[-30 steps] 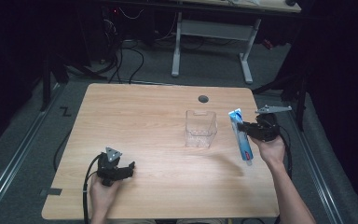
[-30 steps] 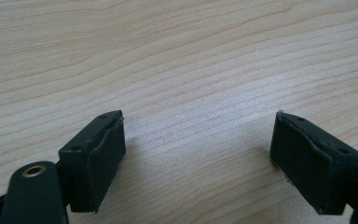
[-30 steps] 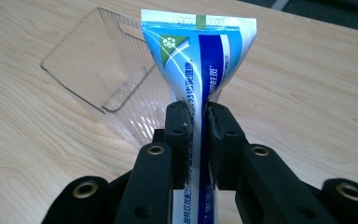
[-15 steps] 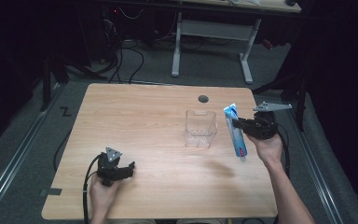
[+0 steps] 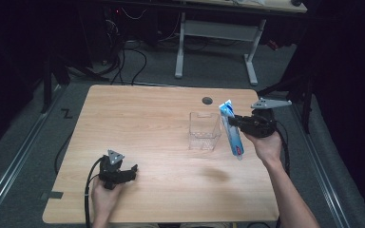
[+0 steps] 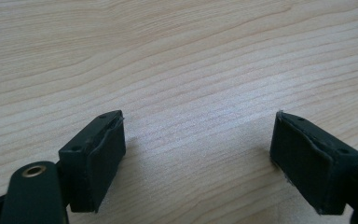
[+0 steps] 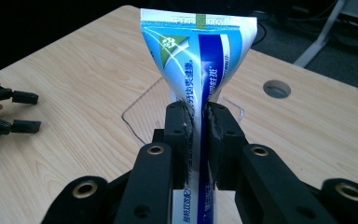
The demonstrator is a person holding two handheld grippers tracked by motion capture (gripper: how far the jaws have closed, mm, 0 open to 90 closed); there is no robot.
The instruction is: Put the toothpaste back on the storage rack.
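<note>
A blue and white toothpaste tube point(image 5: 232, 130) hangs in the air at the table's right side, crimped end up, cap end down. My right gripper point(image 5: 234, 121) is shut on its upper part. In the right gripper view the tube point(image 7: 200, 65) is pinched flat between the two black pads point(image 7: 182, 135). A clear plastic box point(image 5: 204, 131) stands on the table just left of the tube, open at the top. My left gripper point(image 5: 132, 172) rests low over the table near the front left, open with nothing between its pads point(image 6: 103, 156).
The wooden table point(image 5: 142, 123) has a round cable hole point(image 5: 207, 100) near its back edge. A white desk frame point(image 5: 218, 38) and cables stand on the floor behind. A black cable trails from the left gripper off the front edge.
My right gripper has lifted the tube and carried it a little left, toward the clear box. The left gripper has stayed where it was.
</note>
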